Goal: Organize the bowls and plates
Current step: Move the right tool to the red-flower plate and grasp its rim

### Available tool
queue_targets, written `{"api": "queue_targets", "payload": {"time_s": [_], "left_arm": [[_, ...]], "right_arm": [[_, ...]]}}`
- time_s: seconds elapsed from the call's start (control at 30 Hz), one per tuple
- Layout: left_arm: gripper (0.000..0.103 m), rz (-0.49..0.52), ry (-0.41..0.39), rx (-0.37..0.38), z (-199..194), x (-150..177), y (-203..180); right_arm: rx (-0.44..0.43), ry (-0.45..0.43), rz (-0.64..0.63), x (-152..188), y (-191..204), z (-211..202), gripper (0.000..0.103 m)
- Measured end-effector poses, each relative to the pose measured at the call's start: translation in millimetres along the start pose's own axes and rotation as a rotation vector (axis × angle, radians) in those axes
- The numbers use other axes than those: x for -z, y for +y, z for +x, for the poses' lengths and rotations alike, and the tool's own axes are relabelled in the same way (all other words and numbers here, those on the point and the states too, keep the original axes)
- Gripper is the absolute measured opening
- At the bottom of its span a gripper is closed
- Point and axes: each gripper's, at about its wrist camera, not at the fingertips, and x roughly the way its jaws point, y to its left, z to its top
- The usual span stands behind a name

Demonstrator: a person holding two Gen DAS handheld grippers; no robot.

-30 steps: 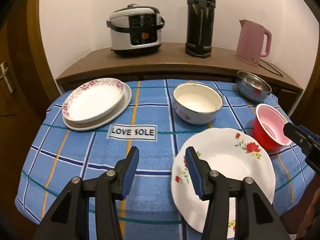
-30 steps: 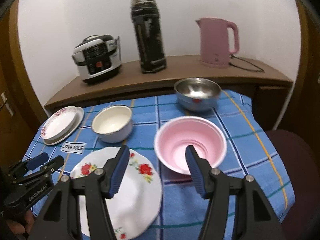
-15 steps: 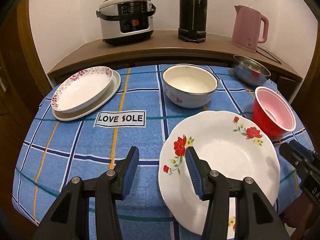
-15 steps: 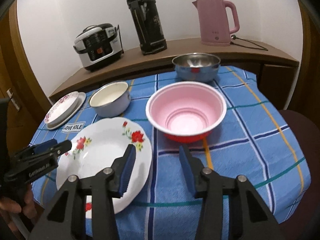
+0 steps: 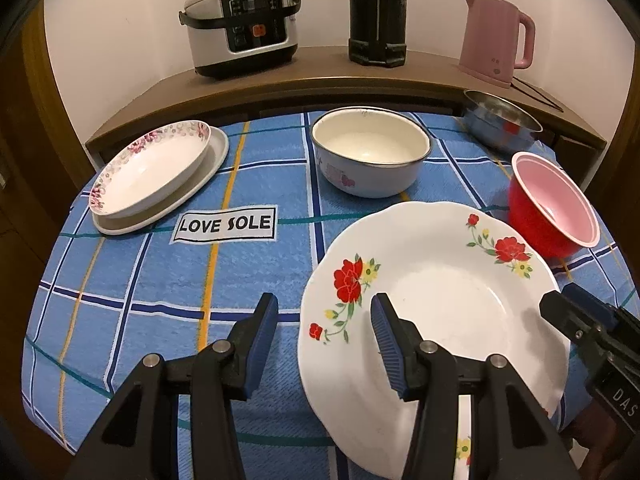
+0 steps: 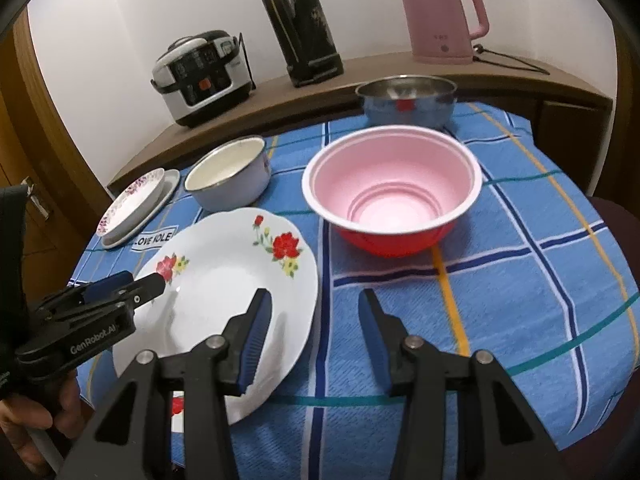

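A white plate with red flowers point(image 5: 440, 300) point(image 6: 224, 264) lies at the near edge of the blue checked tablecloth point(image 5: 160, 280). My left gripper point(image 5: 324, 312) is open and straddles its left rim, one finger over the plate, the other over the cloth. My right gripper point(image 6: 314, 300) is open and straddles the right rim in the same way. Behind the plate sit a red bowl with a pink inside point(image 5: 556, 208) point(image 6: 392, 196), a white enamel bowl point(image 5: 372, 152) point(image 6: 228, 172) and a steel bowl point(image 5: 500, 120) point(image 6: 408, 100). Two stacked plates point(image 5: 156, 172) point(image 6: 136, 204) rest at the far left.
A wooden shelf point(image 5: 320, 76) behind the table carries a rice cooker point(image 5: 240, 20), a dark flask point(image 5: 376, 12) and a pink kettle point(image 5: 496, 40). A LOVE SOLE label point(image 5: 226, 224) is on the cloth. A person's hand point(image 6: 36, 420) holds the left gripper's handle.
Both grippers have come down and closer to the flowered plate. The right one drew back from over the pink-lined bowl to the plate's right rim, and its jaws narrowed.
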Motion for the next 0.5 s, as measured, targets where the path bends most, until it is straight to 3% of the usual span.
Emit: {"api": "queue_targets", "payload": {"time_s": [0.5], "left_arm": [[0.051, -0.01, 0.04, 0.022, 16, 2, 0]], "right_arm": [[-0.019, 0.03, 0.001, 2, 0, 13, 0.037]]}}
